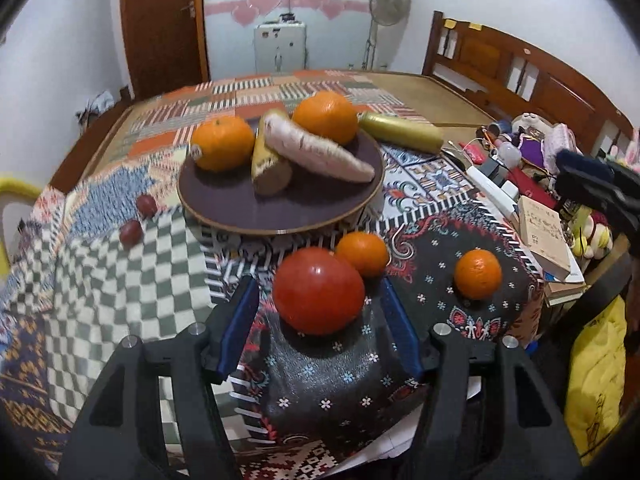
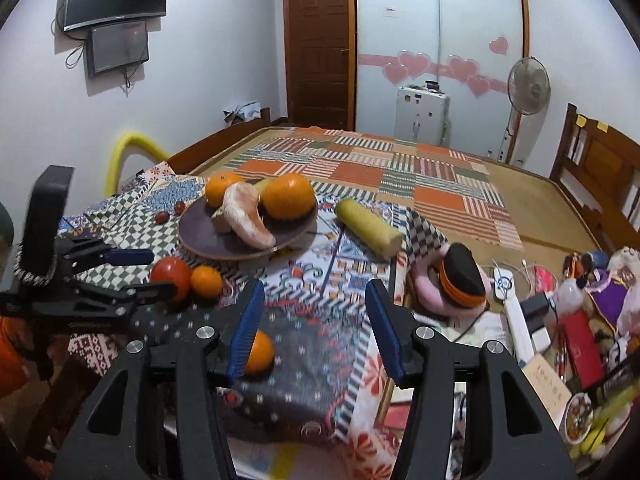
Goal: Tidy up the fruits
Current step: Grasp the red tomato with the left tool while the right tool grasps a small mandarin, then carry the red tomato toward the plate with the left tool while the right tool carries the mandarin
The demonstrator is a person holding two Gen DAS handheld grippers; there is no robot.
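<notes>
Left gripper was spread wide around the tomato, pads seemingly not touching; plate sat at its 12 o'clock; right gripper was apart, lone orange at 8 o'clock.

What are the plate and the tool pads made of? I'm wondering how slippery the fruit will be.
The plate looks like a dark, matte disc with a pale wooden-looking rim, though laminate is possible; it gives little glare. The left tool's pads look like blue ribbed rubber or soft plastic, going by the fine ridges. The tomato between them is glossy and smooth.
</notes>
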